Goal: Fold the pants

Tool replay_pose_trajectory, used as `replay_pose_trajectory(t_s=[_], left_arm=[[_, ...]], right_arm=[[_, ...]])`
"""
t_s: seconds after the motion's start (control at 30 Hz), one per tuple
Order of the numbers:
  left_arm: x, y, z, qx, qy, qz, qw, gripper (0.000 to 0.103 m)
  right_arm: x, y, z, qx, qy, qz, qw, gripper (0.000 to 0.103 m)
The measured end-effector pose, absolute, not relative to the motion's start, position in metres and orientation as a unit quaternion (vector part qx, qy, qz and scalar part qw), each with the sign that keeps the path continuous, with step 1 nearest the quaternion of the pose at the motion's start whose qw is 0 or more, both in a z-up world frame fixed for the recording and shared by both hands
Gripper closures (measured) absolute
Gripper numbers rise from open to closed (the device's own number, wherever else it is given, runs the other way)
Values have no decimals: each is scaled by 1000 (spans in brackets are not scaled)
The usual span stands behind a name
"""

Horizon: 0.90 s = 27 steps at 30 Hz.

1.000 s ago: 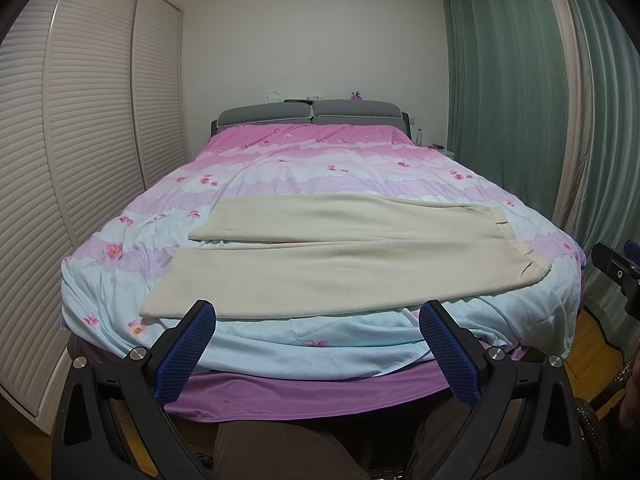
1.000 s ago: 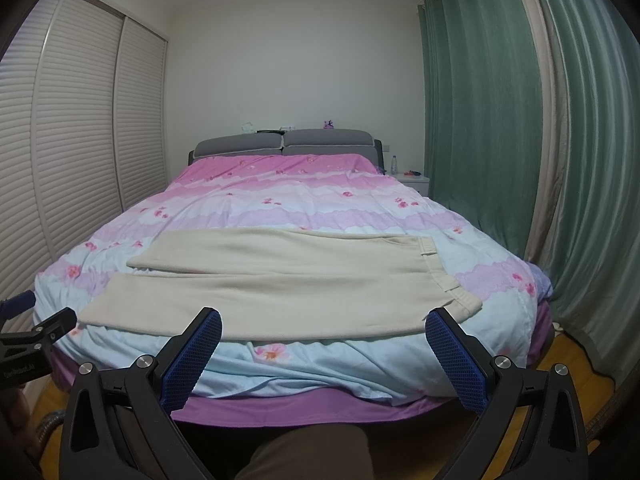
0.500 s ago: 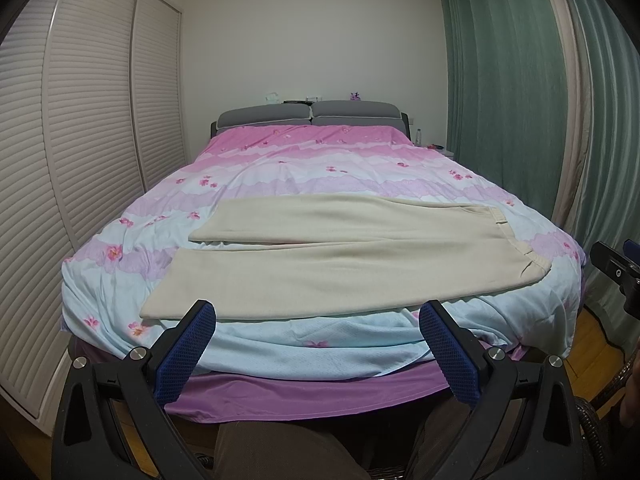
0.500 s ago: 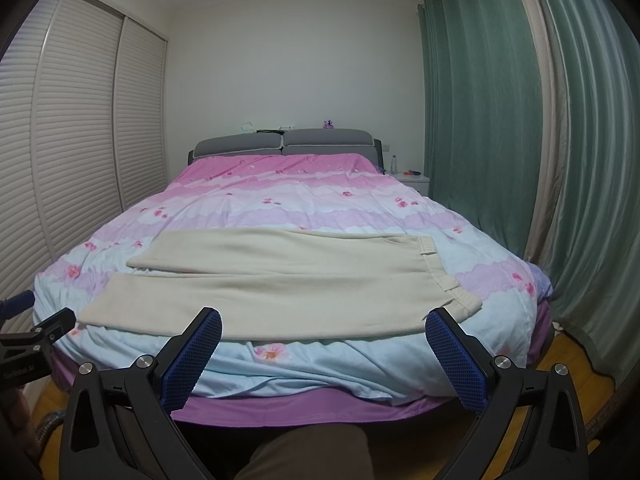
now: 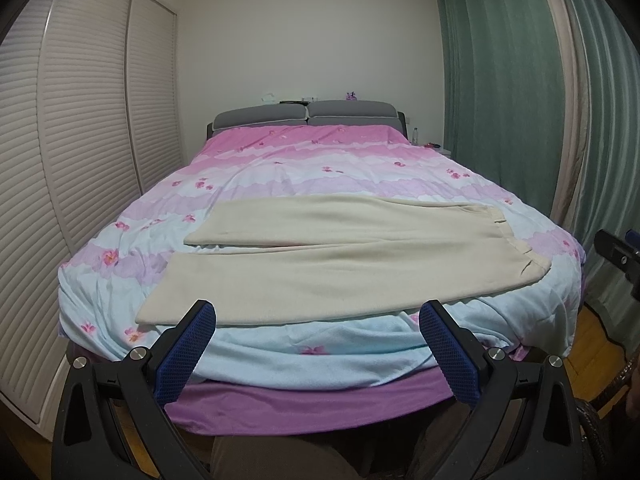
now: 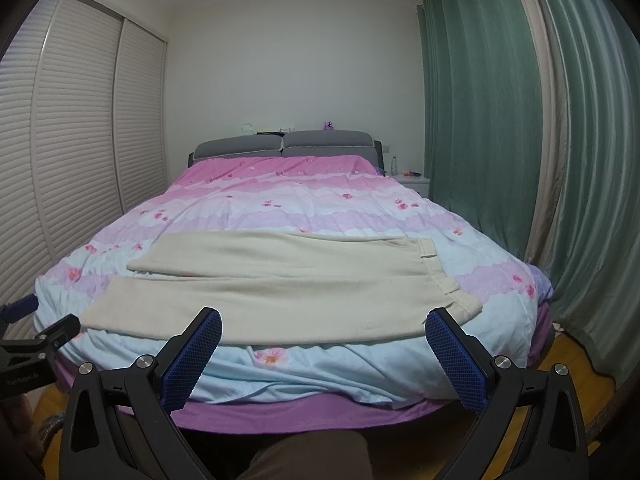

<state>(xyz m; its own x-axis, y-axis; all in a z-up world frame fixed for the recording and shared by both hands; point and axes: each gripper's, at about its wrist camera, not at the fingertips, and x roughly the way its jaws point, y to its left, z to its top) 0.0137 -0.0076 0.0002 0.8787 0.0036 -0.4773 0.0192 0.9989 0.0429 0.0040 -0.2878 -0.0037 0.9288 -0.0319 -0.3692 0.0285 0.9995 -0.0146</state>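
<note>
Cream pants (image 5: 340, 264) (image 6: 280, 288) lie flat across the foot of the bed, waistband to the right, both leg ends to the left, legs slightly spread. My left gripper (image 5: 316, 316) hangs open in front of the bed's near edge, nothing between its blue pads. My right gripper (image 6: 324, 324) is open too, held off the bed's front edge near the waistband side. Neither touches the pants. The right gripper's body (image 5: 618, 256) shows at the right edge of the left wrist view, and the left gripper's body (image 6: 28, 352) at the left edge of the right wrist view.
The bed (image 5: 320, 168) has a pink and pale blue flowered duvet and a grey headboard (image 5: 304, 114). Louvred wardrobe doors (image 5: 80, 140) run along the left, green curtains (image 6: 500, 120) along the right. A nightstand (image 6: 414, 180) stands by the headboard. A person's knee (image 6: 312, 460) is below.
</note>
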Motion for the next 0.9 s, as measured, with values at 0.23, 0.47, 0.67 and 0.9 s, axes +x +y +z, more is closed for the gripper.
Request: replay_pose_trajectory(t_s=[0.23, 0.47, 0.67, 0.9], left_arm=[[54, -25, 4, 27, 256, -18, 966, 0], [104, -54, 19, 45, 248, -36, 967, 0], [172, -93, 25, 71, 261, -60, 961, 0], [266, -166, 35, 87, 268, -100, 954, 0]], right_arm=[[26, -290, 5, -8, 192, -18, 981, 0], [68, -312, 14, -3, 196, -37, 980, 0], [122, -339, 20, -18, 201, -53, 978, 0], [194, -379, 32, -34, 211, -71, 974, 0]])
